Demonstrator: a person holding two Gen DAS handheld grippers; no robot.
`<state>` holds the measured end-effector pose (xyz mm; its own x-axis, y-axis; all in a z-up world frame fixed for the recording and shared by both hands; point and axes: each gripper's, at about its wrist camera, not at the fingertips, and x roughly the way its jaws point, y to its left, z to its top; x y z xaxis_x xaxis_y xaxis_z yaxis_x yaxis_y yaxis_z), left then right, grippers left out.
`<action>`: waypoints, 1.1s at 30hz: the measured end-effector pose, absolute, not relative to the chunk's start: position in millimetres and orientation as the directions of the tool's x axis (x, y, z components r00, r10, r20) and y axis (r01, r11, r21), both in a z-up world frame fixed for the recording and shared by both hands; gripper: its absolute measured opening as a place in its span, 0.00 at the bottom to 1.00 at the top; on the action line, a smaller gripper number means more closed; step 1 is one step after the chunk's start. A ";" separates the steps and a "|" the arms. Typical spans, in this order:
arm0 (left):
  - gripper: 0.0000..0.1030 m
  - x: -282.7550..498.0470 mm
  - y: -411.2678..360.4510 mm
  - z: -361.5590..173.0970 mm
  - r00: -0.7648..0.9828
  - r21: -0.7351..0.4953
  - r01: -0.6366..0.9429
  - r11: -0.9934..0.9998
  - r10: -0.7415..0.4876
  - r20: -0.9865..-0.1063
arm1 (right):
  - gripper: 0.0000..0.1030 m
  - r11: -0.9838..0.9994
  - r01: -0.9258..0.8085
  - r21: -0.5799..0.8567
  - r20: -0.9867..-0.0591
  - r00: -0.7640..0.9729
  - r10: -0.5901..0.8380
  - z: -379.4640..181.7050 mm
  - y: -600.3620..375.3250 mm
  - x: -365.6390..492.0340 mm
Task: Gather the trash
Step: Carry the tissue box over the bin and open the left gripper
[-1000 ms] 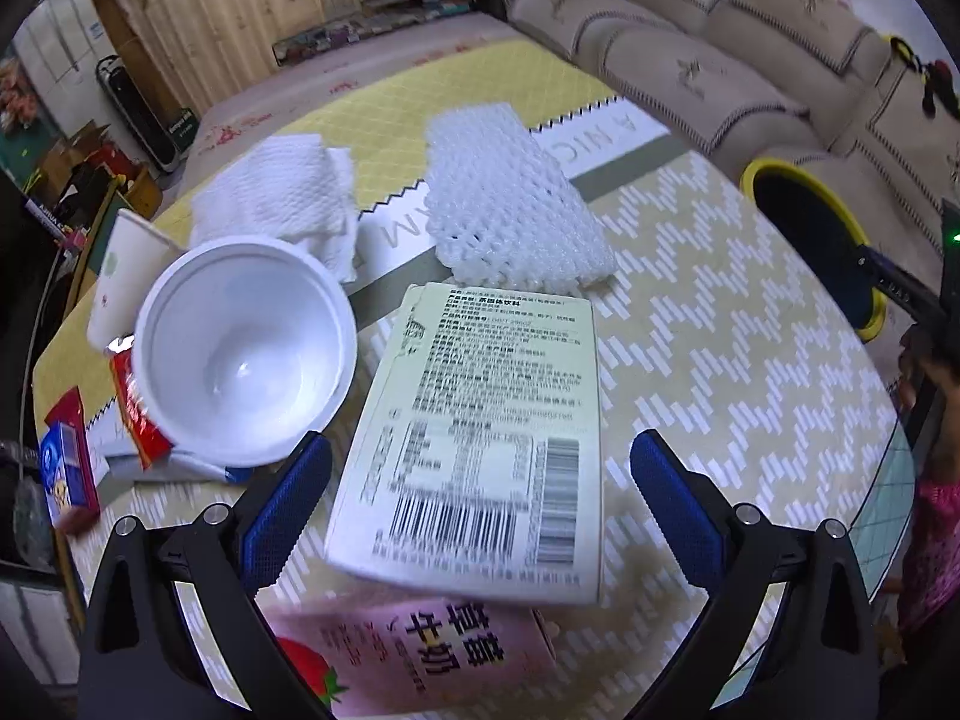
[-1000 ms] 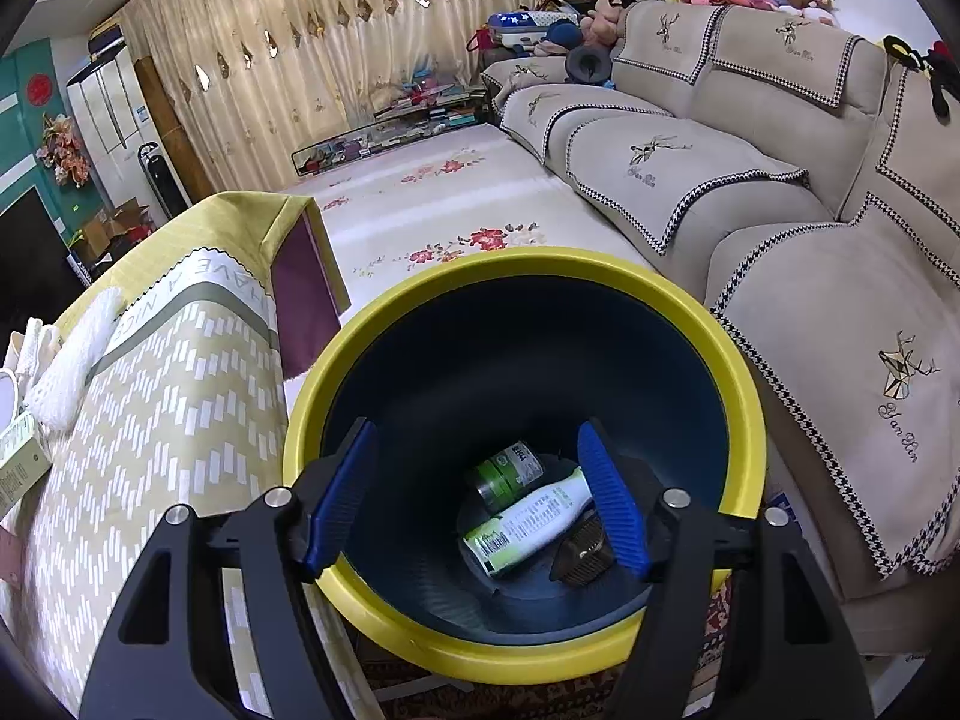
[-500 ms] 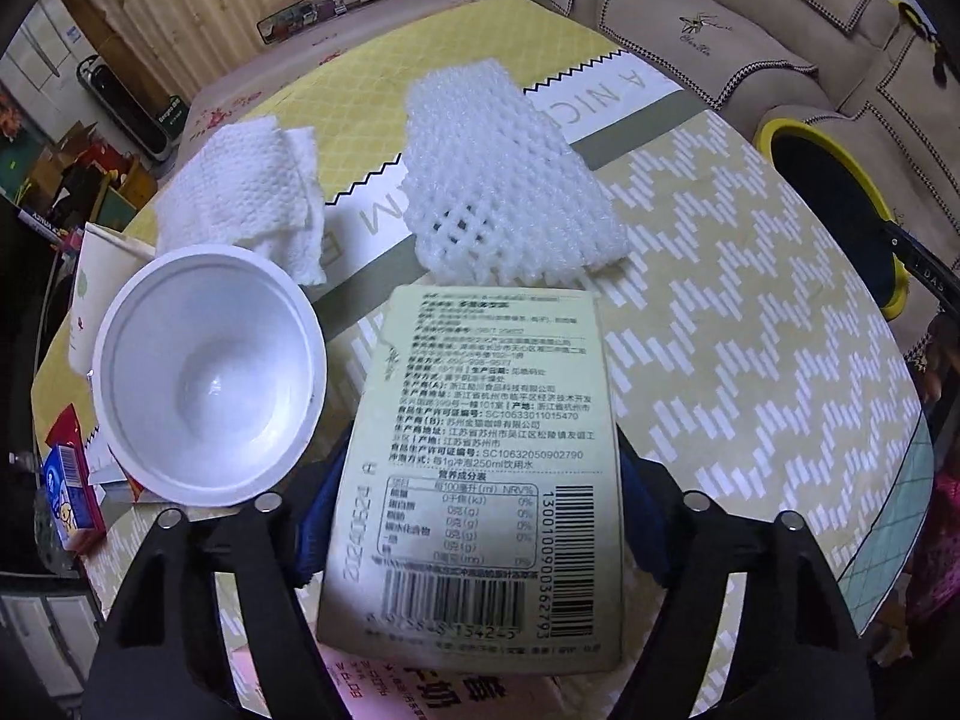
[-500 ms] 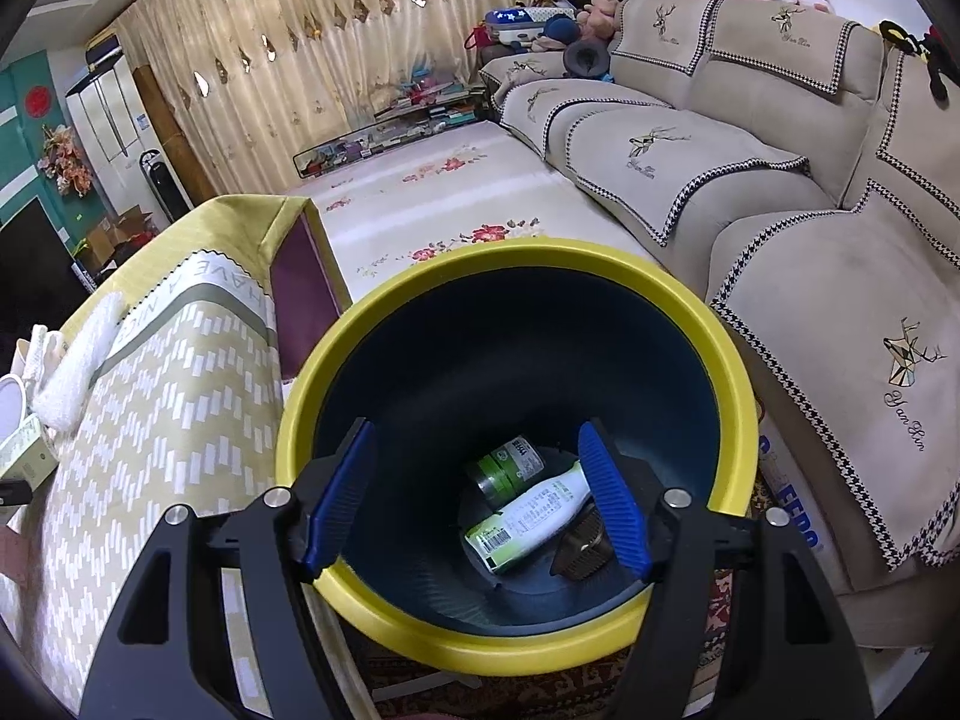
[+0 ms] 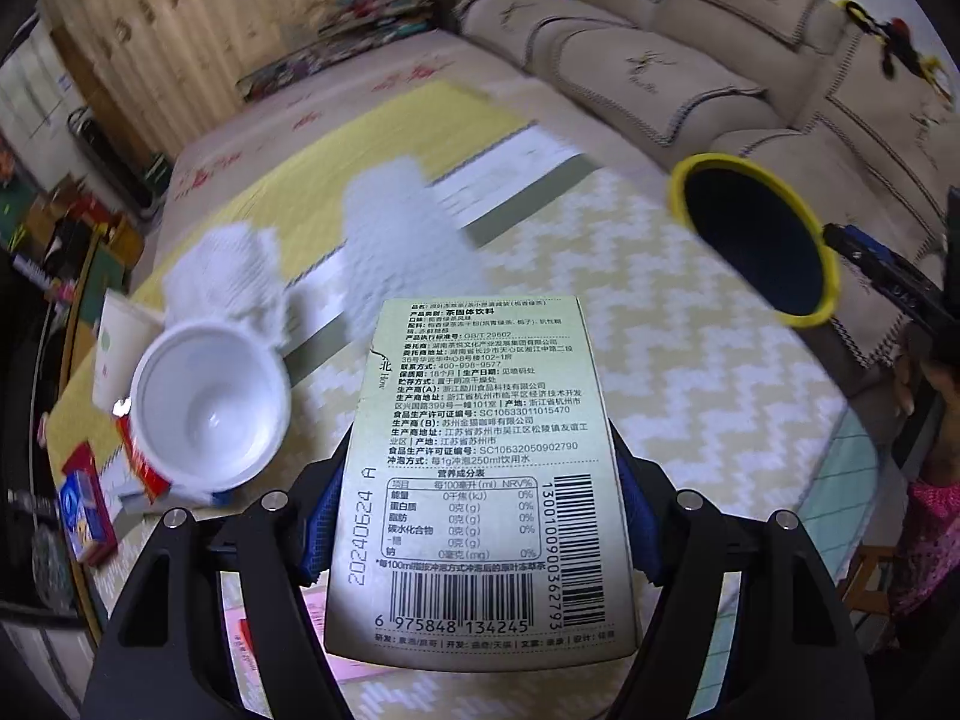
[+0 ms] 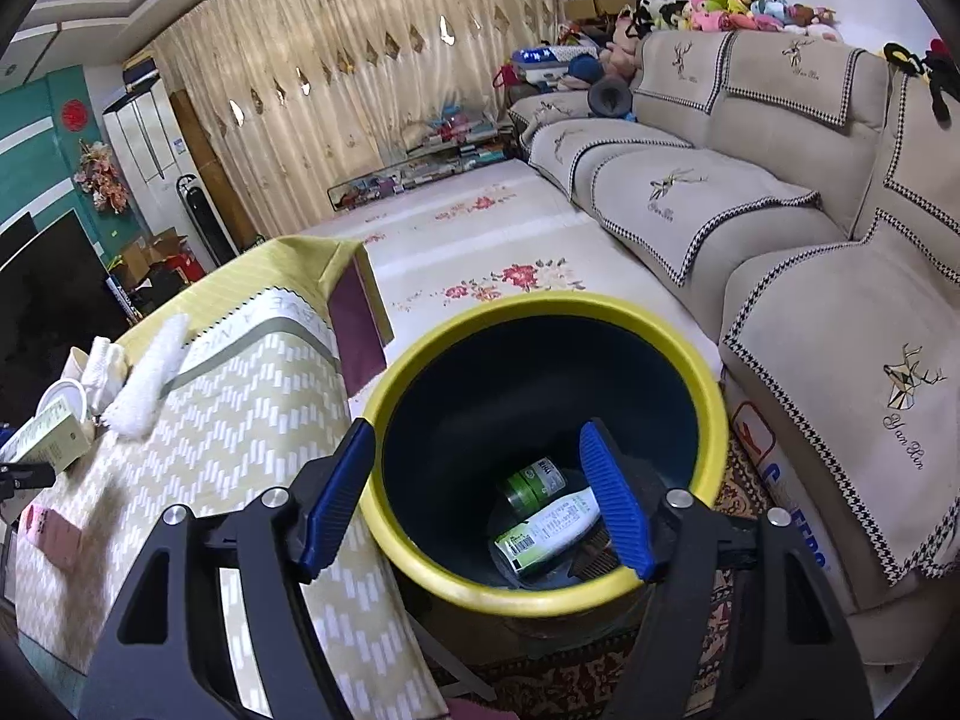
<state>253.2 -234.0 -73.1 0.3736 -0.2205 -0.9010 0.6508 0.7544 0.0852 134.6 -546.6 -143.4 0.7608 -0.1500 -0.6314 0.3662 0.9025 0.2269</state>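
**Grippers: L clamped, R open**

L gripper [image 5: 474, 516]: pts steeply down, blue pads pressed on both sides of a box [image 5: 480, 480], jaws closed in on it within the last sec, box sticks out toward 12 o'clock. R gripper [image 6: 474, 498]: tilted down, jaws apart, nothing between pads. R's tip shows at 3 o'clock in L view.

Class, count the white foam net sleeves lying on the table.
2. One foam net lies mid-table beyond the held tea box; the other sits behind the white bowl. More may be hidden.

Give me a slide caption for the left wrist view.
Left gripper lifts a pale green box above the table.
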 end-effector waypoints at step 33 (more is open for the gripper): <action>0.71 228.0 -560.8 -143.9 0.207 0.043 0.884 0.466 -0.307 -0.929 | 0.72 0.802 0.566 0.190 -0.646 0.688 -0.332 -161.9 -632.4 29.0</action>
